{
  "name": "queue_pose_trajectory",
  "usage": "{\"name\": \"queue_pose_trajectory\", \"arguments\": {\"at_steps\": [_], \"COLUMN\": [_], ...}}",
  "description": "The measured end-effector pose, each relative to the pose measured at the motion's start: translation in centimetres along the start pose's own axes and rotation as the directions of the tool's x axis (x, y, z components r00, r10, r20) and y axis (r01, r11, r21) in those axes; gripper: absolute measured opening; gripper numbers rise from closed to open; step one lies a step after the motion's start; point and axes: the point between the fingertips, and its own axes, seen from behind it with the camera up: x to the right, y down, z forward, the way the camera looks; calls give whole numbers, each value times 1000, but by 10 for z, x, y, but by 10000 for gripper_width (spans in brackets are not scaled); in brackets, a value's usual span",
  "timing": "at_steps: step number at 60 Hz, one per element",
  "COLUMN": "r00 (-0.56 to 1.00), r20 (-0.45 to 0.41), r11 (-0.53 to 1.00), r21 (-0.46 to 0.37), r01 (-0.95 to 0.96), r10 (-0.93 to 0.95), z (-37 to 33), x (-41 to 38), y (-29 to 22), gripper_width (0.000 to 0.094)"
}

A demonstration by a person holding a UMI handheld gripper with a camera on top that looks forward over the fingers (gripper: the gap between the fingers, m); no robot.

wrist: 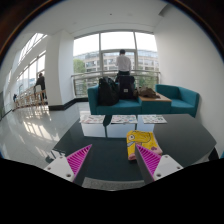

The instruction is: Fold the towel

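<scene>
A small yellow towel (137,143) with pink and pale markings lies on the dark round table (100,140). It is just ahead of my right finger, whose pink pad (150,160) covers its near corner. My gripper (113,160) is open, with only bare tabletop between the fingers. The left pad (78,158) is well away from the towel.
Several white papers (122,120) lie along the table's far edge. Beyond stand a teal sofa (170,98) with a black bag (106,93) on it and a low wooden table (155,98). A person (124,62) stands at the window.
</scene>
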Motion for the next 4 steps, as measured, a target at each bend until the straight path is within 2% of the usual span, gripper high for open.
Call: {"name": "queue_pose_trajectory", "arguments": {"at_steps": [4], "r00": [1000], "r20": [0], "r11": [1000], "r21": [-2], "r01": [-1], "r10": [1], "z": [-1], "x": [0], "y": [0], "gripper_width": [857]}}
